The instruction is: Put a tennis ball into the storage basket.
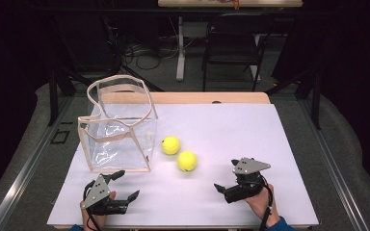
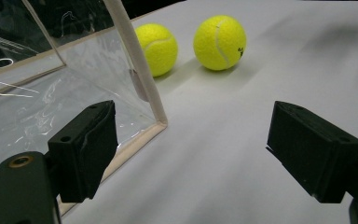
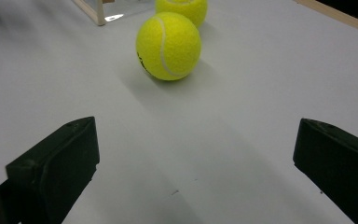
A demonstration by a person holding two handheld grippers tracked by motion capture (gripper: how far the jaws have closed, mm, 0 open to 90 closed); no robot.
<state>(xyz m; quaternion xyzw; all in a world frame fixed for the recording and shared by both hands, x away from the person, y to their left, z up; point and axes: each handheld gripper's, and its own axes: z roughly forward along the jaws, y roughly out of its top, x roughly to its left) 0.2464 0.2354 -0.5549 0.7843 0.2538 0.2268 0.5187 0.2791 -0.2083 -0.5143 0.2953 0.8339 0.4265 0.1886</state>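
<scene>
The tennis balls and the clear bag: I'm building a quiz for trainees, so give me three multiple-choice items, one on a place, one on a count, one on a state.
1. Where do the balls lie? A in the bag; B on the table right of the bag; C in a gripper.
2. How many balls? A one; B two; C three.
3. The right gripper is: A open; B shut on a ball; C shut.

B: the near ball and the far ball rest on the table beside the bag.
B: two show.
A: the right gripper has its jaws apart, empty.

2 tennis balls (image 1: 178, 153) beside clear bag (image 1: 118, 126) — both grippers low, jaws apart.
</scene>
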